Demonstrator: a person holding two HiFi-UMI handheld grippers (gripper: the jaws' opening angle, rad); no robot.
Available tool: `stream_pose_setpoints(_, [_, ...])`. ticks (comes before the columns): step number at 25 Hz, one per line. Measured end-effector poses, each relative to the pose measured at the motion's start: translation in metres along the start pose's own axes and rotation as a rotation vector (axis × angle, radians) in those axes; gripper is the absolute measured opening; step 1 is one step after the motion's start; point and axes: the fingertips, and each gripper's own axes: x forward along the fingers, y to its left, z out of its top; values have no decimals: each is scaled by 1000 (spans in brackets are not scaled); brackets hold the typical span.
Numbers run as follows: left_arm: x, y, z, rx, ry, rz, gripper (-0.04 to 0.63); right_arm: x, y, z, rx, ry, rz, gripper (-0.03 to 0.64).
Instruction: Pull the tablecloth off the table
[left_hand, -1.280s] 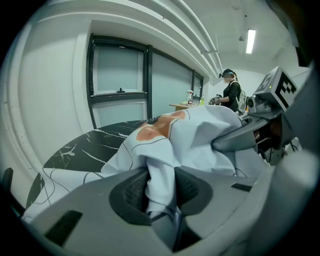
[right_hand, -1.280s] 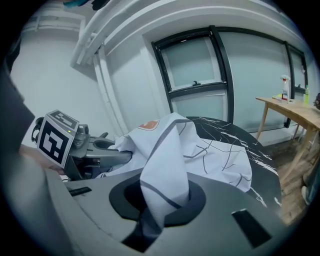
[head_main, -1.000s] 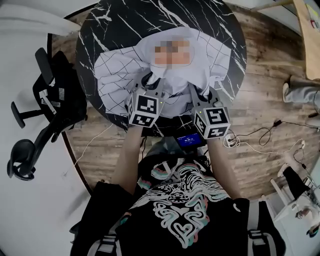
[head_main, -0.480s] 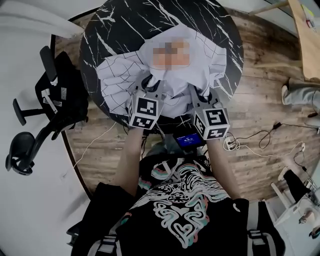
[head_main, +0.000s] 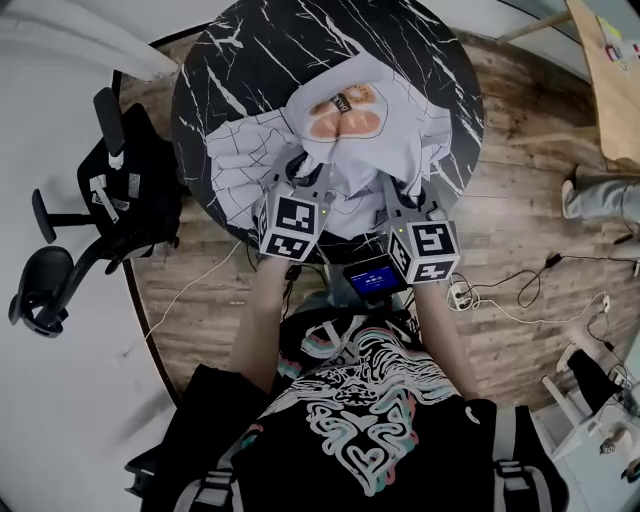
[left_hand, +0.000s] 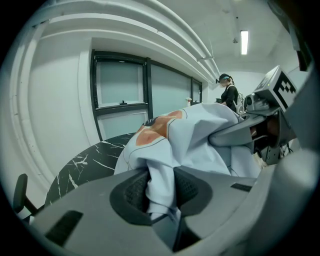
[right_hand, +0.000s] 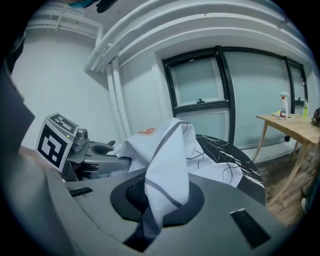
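Closest in, the person in a black printed tee (head_main: 360, 400) is standing at the table edge, w/ a small blue-lit screen (head_main: 375, 279) glowing just under the hands. The left gripper (head_main: 300, 170) is pinching a fold of the tablecloth (head_main: 345, 160), jaws nearly together w/ only the fabric's thickness btwn the pads. The right gripper (head_main: 405, 195), just beside it, is doing likewise, jaws squeezed tight on a bunched bit w/ a dark stripe. The cloth, white w/ thin dark lines and an orange print (head_main: 345, 110), is lying rumpled and heaped on the near half of the round black marble table (head_main: 250, 50), its near edge rising into both grips. Left of the table a black office chair (head_main: 110, 190) is standing. Wood floor (head_main: 520, 190) is showing to the right, and a light wooden desk (head_main: 610, 70) is poking in at far right.
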Motion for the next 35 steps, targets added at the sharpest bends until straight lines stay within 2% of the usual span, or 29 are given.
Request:
stream_pose_setpoints(7, [-16, -1, 8, -14, -26, 15, 83, -12, 10, 11, -17, -30, -1, 17])
stream_pose_setpoints(35, [-80, -12, 60, 13, -166, 60, 76, -68, 43, 54, -47, -159, 1, 15])
